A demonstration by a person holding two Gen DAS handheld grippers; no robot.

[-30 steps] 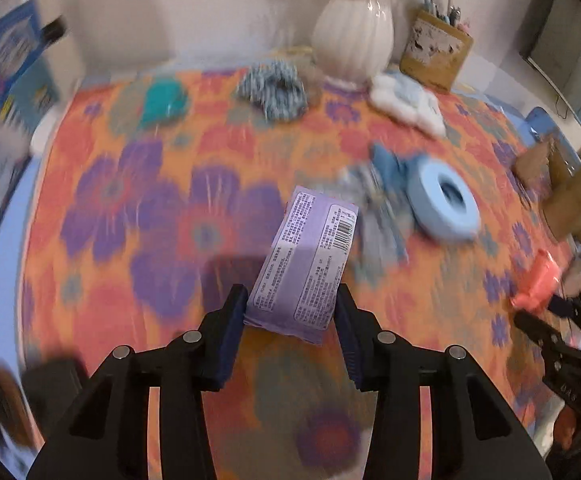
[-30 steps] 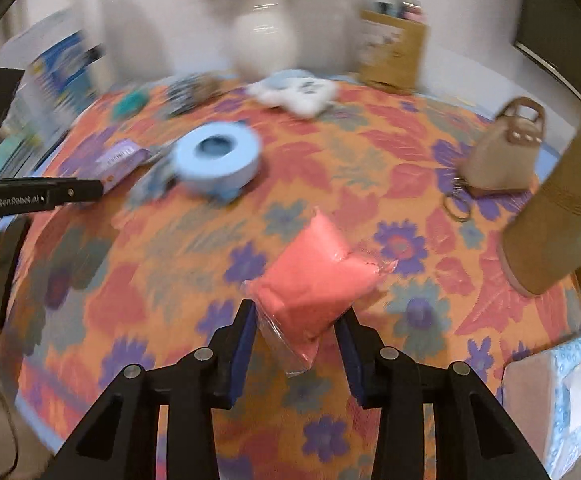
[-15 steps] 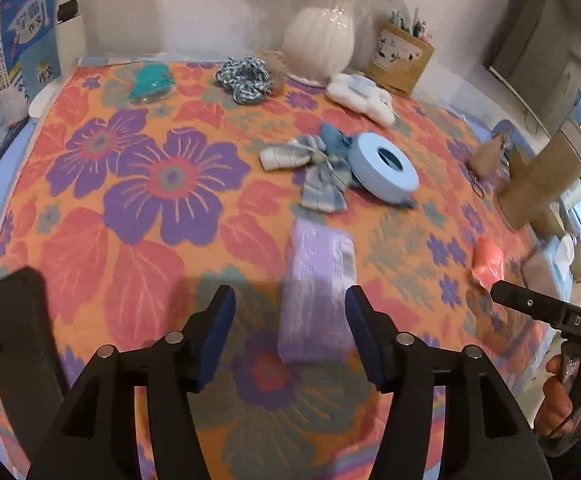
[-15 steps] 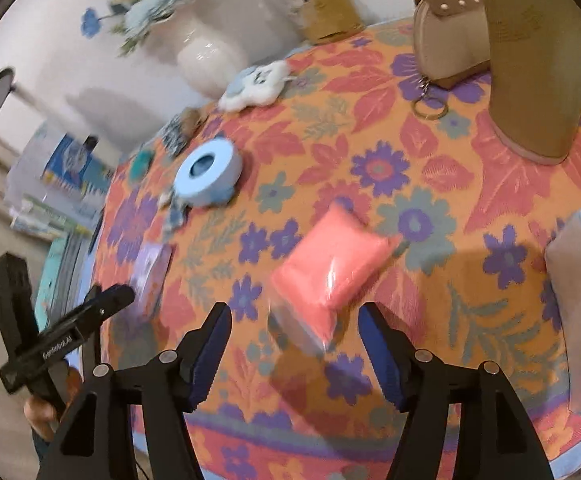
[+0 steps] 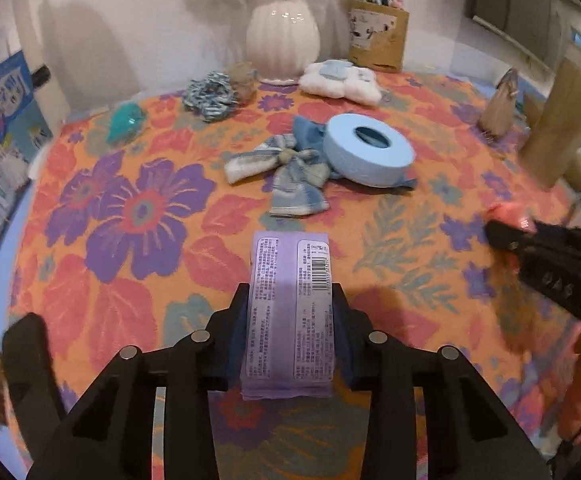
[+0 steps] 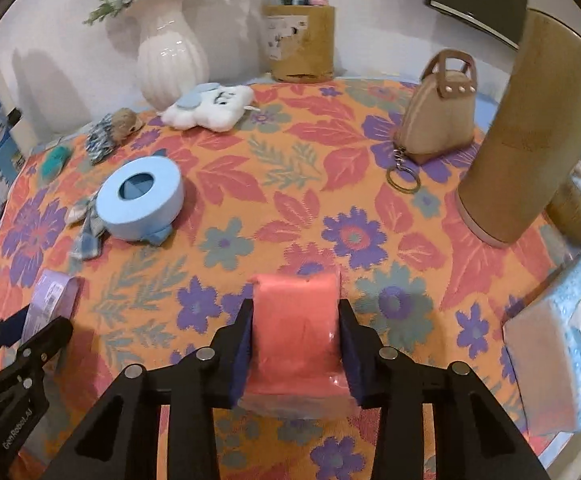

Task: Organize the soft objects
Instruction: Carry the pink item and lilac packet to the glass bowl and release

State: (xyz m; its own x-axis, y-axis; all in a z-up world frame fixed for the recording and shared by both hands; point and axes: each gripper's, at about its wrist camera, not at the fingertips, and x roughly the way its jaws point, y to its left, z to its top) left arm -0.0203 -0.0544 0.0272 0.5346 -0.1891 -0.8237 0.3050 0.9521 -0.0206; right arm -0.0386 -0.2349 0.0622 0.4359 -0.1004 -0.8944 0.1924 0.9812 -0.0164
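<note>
My left gripper (image 5: 289,312) is shut on a purple tissue packet (image 5: 288,312), label side up, over the near part of the flowered tablecloth (image 5: 130,208). The packet also shows in the right wrist view (image 6: 52,298). My right gripper (image 6: 295,328) is shut on a soft coral-pink pack (image 6: 296,336) near the table's front edge; it shows blurred at the right of the left wrist view (image 5: 508,216). Further back lie a blue plaid bow (image 5: 290,170), a blue scrunchie (image 5: 210,96), a teal item (image 5: 124,122) and a white cloud plush (image 5: 340,82).
A light-blue tape roll (image 5: 368,154) sits mid-table. A white vase (image 5: 282,32) and a cardboard pen holder (image 5: 376,38) stand at the back. A tan mini handbag (image 6: 438,108), a tall kraft cylinder (image 6: 530,132) and a tissue box (image 6: 550,360) are on the right.
Half a second ago both grippers were open with the packs lying on the cloth. Both have closed again on the packs, and both cameras have dropped lower.
</note>
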